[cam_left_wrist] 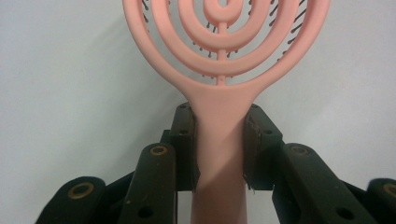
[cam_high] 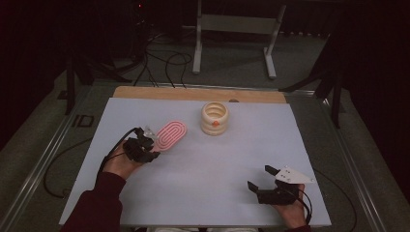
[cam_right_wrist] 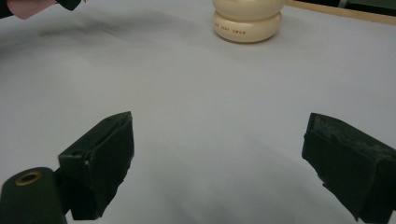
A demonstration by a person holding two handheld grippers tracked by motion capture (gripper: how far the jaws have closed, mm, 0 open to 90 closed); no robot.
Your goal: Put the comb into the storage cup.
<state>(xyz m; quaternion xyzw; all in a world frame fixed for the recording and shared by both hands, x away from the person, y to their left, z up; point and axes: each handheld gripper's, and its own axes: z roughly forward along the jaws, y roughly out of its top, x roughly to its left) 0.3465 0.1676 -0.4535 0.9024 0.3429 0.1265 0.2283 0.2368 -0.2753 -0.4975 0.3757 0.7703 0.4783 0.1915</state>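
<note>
A pink oval hairbrush with ring-shaped slots lies over the white table sheet at the left. My left gripper is shut on its handle; in the left gripper view both pads press the sides of the pink hairbrush handle, and the brush head points away from me. A cream ribbed round holder with a small orange mark stands behind the brush, at the middle back. My right gripper rests open near the front right edge, nothing between its pads, facing the cream holder.
The white sheet covers a wooden table whose bare strip shows at the back. Metal rails run along both table sides. Cables and a white frame stand on the dark floor beyond.
</note>
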